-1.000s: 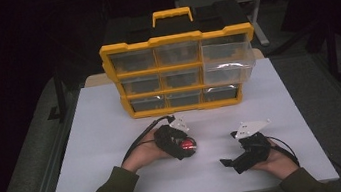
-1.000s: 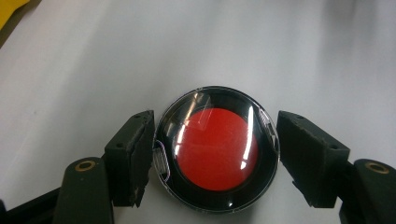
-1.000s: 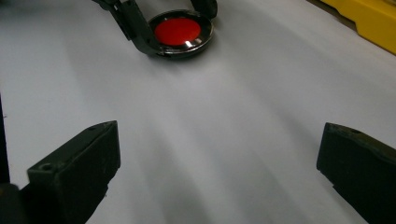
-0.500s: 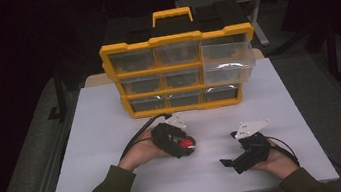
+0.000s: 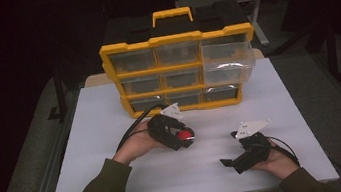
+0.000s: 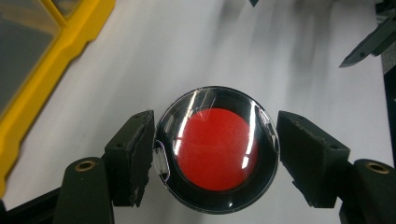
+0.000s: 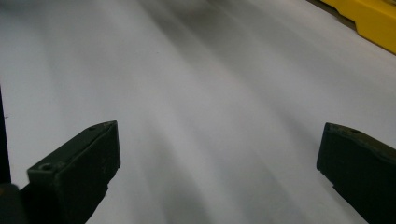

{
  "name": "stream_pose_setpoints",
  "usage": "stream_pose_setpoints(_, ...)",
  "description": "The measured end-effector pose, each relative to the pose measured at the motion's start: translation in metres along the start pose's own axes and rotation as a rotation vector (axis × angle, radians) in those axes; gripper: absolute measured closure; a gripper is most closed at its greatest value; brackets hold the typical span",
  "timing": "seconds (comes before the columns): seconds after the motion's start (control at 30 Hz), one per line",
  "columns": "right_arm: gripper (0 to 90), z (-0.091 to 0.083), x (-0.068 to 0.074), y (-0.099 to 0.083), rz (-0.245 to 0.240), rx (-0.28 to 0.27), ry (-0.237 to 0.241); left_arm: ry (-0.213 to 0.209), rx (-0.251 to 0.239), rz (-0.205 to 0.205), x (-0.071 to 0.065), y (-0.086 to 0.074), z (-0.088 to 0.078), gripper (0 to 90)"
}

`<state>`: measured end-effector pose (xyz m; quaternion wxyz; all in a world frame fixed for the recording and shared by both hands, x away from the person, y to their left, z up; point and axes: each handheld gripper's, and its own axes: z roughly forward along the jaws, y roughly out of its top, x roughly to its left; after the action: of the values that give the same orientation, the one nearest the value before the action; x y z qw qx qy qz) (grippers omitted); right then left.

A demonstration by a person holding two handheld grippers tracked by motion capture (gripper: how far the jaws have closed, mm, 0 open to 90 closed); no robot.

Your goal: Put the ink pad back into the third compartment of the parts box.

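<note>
Left gripper (image 5: 183,137) was clamped on a round red-centred case (image 6: 215,150), held above the white worktop (image 5: 88,138) just in front of the yellow drawer organizer (image 5: 176,39). Right gripper (image 5: 229,161) sat well apart, jaws wide, nothing between them.

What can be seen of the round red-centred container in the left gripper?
The round container is a small, shallow black case with a red centre under a clear, glossy lid that catches reflections. The left gripper clamps it by its rim, one black pad on each side, over the white table, in front of the yellow drawer organizer.
</note>
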<state>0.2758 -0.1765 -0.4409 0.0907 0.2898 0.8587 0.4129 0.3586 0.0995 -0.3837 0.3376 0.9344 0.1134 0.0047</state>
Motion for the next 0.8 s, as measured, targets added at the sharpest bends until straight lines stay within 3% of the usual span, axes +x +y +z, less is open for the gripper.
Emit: stream_pose_setpoints(0.8,0.0,0.000,0.000,0.000,0.001,-0.003,0.000,-0.004,-0.048,0.033,0.001,0.037,-0.044,29.9)
